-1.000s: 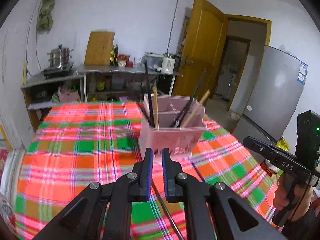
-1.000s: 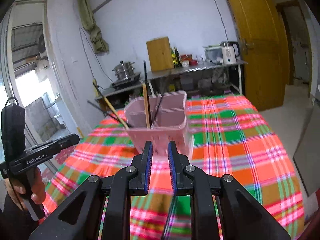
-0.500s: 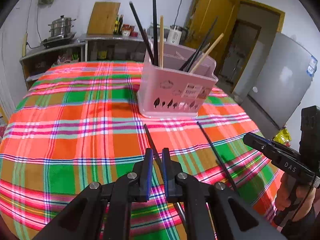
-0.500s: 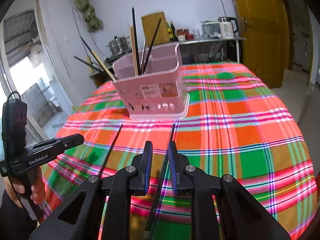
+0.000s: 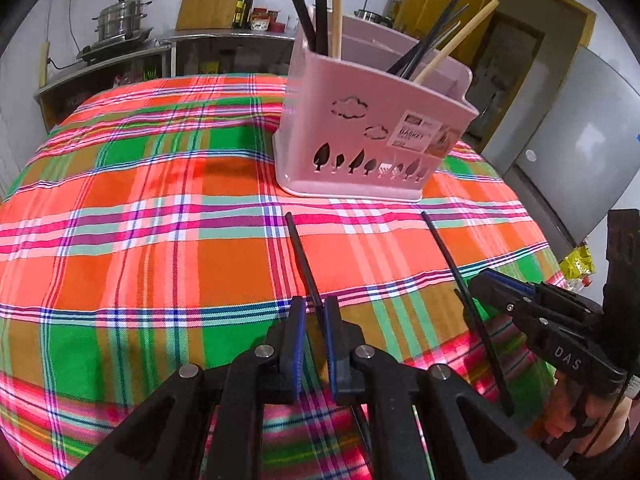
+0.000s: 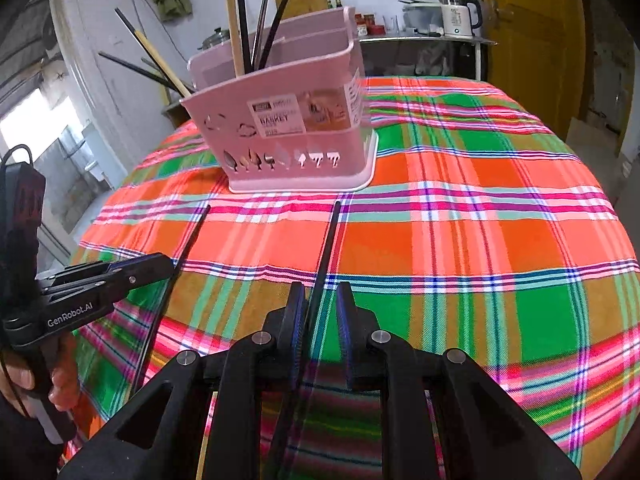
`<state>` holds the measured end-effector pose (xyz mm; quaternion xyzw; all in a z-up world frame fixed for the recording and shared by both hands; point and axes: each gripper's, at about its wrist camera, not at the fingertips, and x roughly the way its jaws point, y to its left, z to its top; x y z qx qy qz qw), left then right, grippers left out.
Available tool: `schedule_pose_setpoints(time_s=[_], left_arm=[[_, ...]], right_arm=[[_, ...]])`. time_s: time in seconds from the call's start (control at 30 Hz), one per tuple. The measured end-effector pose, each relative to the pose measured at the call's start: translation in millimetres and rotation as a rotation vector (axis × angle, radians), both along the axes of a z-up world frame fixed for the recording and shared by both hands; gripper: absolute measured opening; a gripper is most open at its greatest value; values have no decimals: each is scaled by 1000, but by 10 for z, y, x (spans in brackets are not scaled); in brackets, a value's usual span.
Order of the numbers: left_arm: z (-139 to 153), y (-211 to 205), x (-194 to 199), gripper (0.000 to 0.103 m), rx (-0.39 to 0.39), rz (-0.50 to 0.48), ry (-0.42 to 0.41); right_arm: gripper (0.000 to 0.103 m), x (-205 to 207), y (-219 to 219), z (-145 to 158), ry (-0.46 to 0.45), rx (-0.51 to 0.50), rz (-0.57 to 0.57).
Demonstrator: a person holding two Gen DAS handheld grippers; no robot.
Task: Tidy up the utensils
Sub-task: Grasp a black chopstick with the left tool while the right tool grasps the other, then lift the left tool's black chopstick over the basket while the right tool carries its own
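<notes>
1. Chopsticks are what we're sorting: several dark ones plus a few pale wooden ones already stand in the pink basket (image 5: pixel 372 120), split btw its compartments, leaning out at angles. That part looks done.
2. Left to do, as far as we see: two black chopsticks flat on the plaid cloth of the worktop (image 5: pixel 140 240), in front of the basket, roughly side by side, well apart from each other. Lower edge of the right wrist view also shows a pale stick end under our tool; can't tell what it is.
3. Left gripper (image 5: pixel 315 312) sits low over the left black chopstick (image 5: pixel 298 248); jaws nearly closed, stick runs btw them. We can't tell if the pads pinch it yet.
4. Right gripper (image 6: pixel 320 296) straddles the right black chopstick (image 6: pixel 330 236); jaws narrow but w/ a visible gap beside the stick, so not gripping by our read.
5. Our judgement: mostly done, last pair pending. Each still needs a grip, lift, drop into the basket.
</notes>
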<state>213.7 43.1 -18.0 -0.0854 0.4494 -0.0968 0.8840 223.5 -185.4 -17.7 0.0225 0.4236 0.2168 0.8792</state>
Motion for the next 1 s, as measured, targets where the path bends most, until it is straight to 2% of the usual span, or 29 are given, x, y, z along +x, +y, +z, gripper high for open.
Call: schedule_pose_setpoints(time_s=[0.13,0.37,0.47,0.57,0.83,1.0], left_arm=[[-46,-42,80,13,9,1,25],[-46,-205,187,13,112,-14,23],[-53,-243,199,13,132,-12,18],[-48,-253,199,11,149,-4,15],[-7,-132,192,5,80,-1,40],[170,-101,120,5,61,-7,8]], right_arm=[[16,67,56,-36,17,-22,8],[16,149,196,-40,14,-109,15],[8,164,256,-39,7,-144,15],[7,181,258,-33,14,-138,14],[5,162,187,53,12,-68,25],[5,104,134,244,-30,-28,26]])
